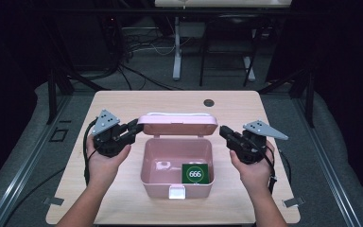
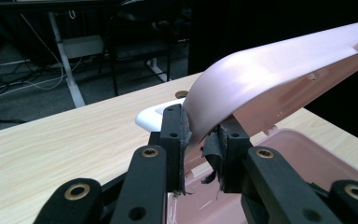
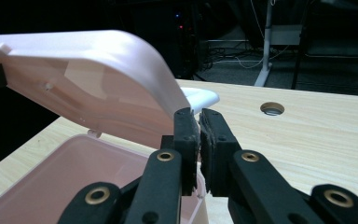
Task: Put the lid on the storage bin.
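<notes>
At the middle of the pale wooden worktop (image 1: 123, 101) stands a pink box (image 1: 177, 166) with its pink lid (image 1: 177, 124) raised along the far side, tilted up over the open compartment. On the box floor lie a green card marked 666 (image 1: 195, 174) near the front right corner and a small clear item (image 1: 163, 165) left of it; a white latch (image 1: 177, 191) sits on the front wall.

The left gripper (image 1: 133, 128) has its fingers (image 2: 175, 135) closed on the lid's left end, the curved pink edge pinched between the pads. The right gripper (image 1: 223, 131) meets the lid's right end; in the right gripper view its fingers (image 3: 186, 140) stand almost together, with the lid's corner just at their left. Whether a thin rim is caught between them, I cannot tell. A white handle (image 3: 200, 99) pokes out beyond the lid's far edge.

Both hands rest at the box's sides, well clear of its front wall. Bare worktop runs left, right and in front of the box, up to a round cable hole (image 1: 209, 102) near the far edge. Beyond that edge the floor carries cables and the legs of another desk (image 1: 177, 52).
</notes>
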`<action>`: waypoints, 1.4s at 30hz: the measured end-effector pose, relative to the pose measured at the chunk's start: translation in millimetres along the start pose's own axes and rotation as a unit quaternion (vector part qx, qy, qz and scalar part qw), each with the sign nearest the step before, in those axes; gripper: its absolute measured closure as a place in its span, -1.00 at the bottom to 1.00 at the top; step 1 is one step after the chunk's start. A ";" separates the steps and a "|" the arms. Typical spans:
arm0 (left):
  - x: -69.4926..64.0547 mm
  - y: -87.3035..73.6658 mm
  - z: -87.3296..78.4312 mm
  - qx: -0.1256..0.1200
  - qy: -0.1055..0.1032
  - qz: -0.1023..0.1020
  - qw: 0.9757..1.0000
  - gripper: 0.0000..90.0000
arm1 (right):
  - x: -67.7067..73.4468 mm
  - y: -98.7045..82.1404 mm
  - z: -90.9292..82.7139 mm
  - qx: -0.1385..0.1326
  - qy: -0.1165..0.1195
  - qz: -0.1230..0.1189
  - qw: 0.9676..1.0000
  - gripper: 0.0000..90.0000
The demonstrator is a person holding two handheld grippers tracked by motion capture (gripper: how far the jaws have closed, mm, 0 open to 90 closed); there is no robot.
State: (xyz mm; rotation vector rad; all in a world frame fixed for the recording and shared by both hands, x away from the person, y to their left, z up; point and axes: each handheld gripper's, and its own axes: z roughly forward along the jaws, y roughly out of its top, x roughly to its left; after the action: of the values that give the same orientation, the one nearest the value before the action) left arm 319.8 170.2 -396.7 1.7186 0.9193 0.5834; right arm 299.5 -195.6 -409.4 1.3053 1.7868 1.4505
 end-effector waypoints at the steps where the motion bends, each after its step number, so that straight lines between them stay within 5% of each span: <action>1: 0.0 0.0 0.0 0.000 0.000 0.000 1.000 0.68 | 0.0 0.0 0.0 0.000 0.000 0.000 1.000 0.89; 20: -11.0 -9.6 -19.1 -0.001 -0.019 0.005 1.000 0.50 | -8.3 0.4 2.0 -0.003 -0.005 0.005 1.000 0.69; 28: -14.5 -16.2 -27.2 0.003 -0.028 0.004 1.000 0.47 | -15.9 2.5 1.2 -0.004 -0.004 0.012 1.000 0.45; 42: -20.4 -25.9 -37.0 0.009 -0.028 0.009 1.000 0.51 | -18.0 2.1 1.4 -0.004 -0.006 0.012 1.000 0.42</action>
State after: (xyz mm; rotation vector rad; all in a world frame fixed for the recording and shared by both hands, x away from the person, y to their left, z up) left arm 272.2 178.7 -407.8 1.7522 0.8717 0.5378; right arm 309.0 -211.0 -411.3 1.3339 1.7608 1.4582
